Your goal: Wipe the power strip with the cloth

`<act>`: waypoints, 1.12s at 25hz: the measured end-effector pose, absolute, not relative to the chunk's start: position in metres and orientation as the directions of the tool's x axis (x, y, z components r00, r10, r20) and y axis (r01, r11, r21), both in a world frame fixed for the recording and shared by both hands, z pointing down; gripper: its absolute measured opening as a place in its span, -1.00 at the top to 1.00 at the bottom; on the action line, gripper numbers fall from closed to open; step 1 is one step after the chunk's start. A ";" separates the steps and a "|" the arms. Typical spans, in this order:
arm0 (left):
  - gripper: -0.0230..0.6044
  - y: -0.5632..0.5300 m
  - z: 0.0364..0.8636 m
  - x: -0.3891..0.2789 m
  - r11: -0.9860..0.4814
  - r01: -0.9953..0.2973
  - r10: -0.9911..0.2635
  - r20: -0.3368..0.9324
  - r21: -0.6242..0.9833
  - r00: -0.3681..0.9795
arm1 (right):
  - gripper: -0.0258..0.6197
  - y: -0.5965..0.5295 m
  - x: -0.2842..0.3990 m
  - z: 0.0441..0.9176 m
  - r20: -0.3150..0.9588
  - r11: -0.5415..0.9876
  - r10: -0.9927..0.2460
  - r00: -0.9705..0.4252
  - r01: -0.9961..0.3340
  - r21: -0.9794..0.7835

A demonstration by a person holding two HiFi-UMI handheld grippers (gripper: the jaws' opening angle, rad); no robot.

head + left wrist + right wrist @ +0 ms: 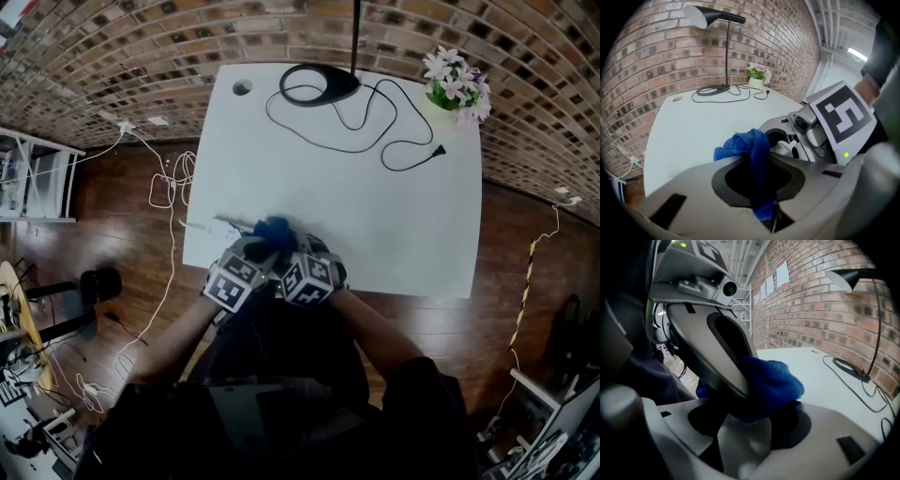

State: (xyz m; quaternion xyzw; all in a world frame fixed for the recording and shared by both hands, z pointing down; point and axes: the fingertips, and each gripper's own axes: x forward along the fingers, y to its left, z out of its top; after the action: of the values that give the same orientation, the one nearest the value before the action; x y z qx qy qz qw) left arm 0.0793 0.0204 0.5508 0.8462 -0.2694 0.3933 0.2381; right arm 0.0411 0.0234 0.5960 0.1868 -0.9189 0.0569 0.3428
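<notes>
— White table (375,187), near-left edge: that's where your power strip (214,225) lies, with your right tongs (745,427) clamped on it, it seems.
— And the cloth?
— Blue cloth (743,145), pinched tight in your left tongs (757,164), right beside the strip. You're on the wiping step, I'd say; next, drag it along the strip. Around you: brick wall (187,37), wooden floor (122,216), black lamp (314,84), potted flowers (455,84).
</notes>
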 end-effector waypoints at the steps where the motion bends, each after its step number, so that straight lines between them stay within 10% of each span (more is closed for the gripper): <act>1: 0.69 0.017 0.548 0.078 -0.726 -0.654 -0.270 0.788 0.211 0.554 | 0.05 0.023 0.041 0.596 0.651 0.923 -0.304 -0.696 -0.383 0.022; 15: 0.53 -0.108 0.534 0.028 -0.652 -0.745 -0.400 0.770 0.142 0.497 | 0.02 0.027 0.044 0.595 0.678 0.929 -0.242 -0.694 -0.367 -0.043; 22: 0.08 -0.142 0.547 0.036 -0.746 -0.656 -0.300 0.820 0.116 0.487 | -0.13 0.036 0.054 0.576 0.625 0.889 -0.109 -0.773 -0.357 -0.287; 28: 0.07 -0.155 0.526 0.027 -0.731 -0.665 -0.356 0.744 0.155 0.565 | -0.20 0.013 0.094 0.539 0.511 0.731 -0.212 -0.833 -0.482 -0.482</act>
State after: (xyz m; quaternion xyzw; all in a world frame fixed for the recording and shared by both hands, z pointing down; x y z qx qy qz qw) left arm 0.0270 -0.1552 0.5258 0.8581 -0.2975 0.3593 0.2146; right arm 0.0941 0.0133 0.5388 0.1917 -0.9050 0.3122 0.2160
